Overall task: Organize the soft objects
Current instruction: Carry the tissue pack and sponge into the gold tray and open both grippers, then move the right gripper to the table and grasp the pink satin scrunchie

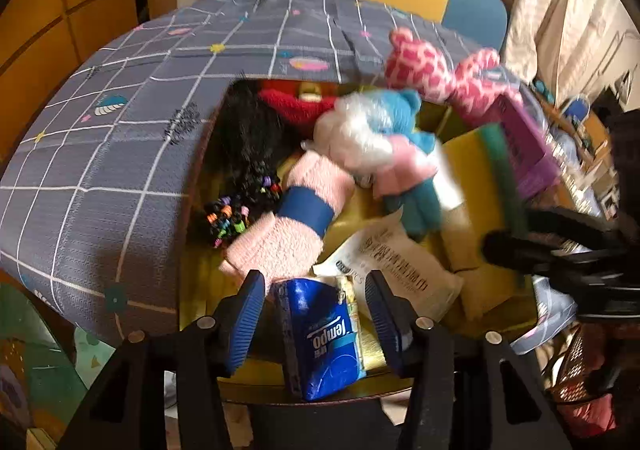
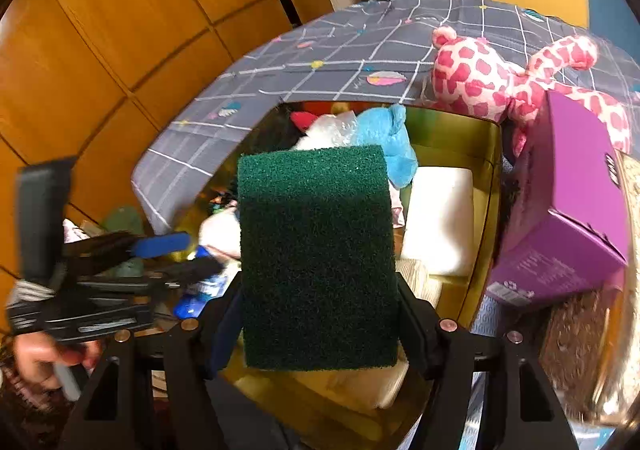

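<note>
Sponge point(image 2: 318, 258) clamped in right jaws; left jaws apart astride tissue pack point(image 1: 326, 334), seemingly untouched.

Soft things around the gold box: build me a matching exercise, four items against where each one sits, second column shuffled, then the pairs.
Items:
1. green scouring sponge
2. blue tissue pack
3. pink spotted plush
4. purple box

Places:
A. lying on the grid-pattern cloth behind the gold box
B. between the left gripper's fingers
C. leaning at the gold box's right edge
D. clamped in the right gripper

Pairs: 1-D, 2-B, 3-A, 4-C
</note>
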Tool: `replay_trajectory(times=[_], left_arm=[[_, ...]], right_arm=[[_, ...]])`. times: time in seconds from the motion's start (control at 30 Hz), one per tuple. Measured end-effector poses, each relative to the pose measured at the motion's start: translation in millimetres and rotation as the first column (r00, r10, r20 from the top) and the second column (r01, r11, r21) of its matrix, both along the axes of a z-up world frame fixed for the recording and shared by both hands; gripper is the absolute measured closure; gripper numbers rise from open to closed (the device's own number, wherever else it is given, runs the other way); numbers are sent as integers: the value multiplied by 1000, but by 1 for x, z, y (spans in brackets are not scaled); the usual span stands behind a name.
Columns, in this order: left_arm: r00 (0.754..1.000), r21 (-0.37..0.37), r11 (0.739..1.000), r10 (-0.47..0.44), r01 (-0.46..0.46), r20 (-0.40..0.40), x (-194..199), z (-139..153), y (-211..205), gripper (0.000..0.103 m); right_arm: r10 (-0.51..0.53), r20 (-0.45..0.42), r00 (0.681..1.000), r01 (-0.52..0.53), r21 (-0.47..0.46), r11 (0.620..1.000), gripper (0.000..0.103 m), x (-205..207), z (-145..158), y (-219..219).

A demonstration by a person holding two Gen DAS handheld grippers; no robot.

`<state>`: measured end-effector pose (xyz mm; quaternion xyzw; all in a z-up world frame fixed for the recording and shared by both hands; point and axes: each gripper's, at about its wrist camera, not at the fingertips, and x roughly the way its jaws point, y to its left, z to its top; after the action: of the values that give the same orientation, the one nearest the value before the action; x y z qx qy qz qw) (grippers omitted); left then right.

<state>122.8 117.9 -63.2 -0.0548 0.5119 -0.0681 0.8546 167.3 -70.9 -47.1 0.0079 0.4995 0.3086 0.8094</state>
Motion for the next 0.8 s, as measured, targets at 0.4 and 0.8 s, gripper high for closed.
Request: replay_trajectory(times=[0.4,0.8], left_arm=[[984,-161,982,119,-98,129,-14,28,26,50],[985,-295,954,95,-48,147,-4,30,3,50]], right_arm=[[-49,54,997,48,16,999,17,12,14,5],[-164,161,973,142,136,980,14,-14,66,-53]])
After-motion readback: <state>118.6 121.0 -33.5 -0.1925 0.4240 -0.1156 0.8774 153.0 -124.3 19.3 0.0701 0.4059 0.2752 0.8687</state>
